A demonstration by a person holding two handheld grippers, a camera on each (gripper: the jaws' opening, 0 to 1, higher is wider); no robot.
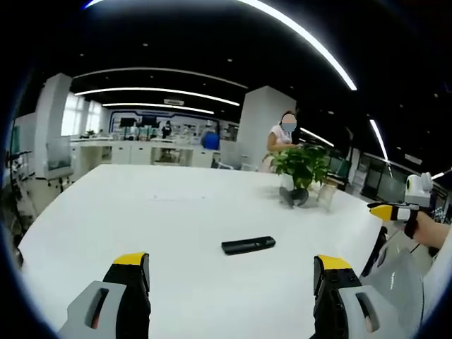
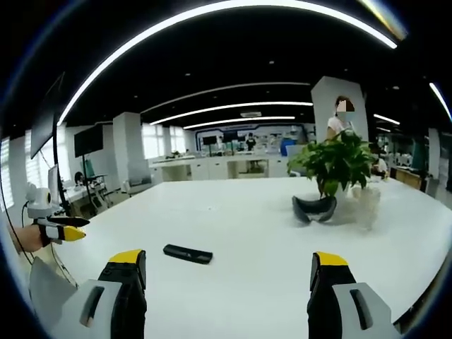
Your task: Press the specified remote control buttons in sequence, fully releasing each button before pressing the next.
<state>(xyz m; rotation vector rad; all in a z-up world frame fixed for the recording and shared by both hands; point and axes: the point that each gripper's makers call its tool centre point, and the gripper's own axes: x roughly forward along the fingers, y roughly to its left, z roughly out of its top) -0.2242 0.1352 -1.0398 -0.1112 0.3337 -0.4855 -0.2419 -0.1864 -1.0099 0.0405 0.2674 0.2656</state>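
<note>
In the left gripper view, the left gripper (image 1: 232, 272) has its two jaws spread wide apart, with nothing between them. The jaws are black with yellow tips. They hang over a big white table (image 1: 141, 219). A black remote control (image 1: 248, 245) lies flat on the table, a little past the jaws and between them, not touching them. Farther off on the right, a green potted plant (image 1: 302, 166) stands on the table, with a clear jar (image 1: 327, 193) just beside it. A person (image 1: 280, 138) stands behind the plant. The right gripper (image 1: 395, 210) pokes in at the right edge; I cannot tell if it is spread or pressed together.

In the right gripper view, the right gripper (image 2: 229, 272) is also spread wide and holds nothing. The remote control (image 2: 188, 253) lies on the table (image 2: 254, 233), a little past the left jaw. The potted plant (image 2: 337, 164) is far on the right. The left gripper (image 2: 62, 229) shows at the left edge.
</note>
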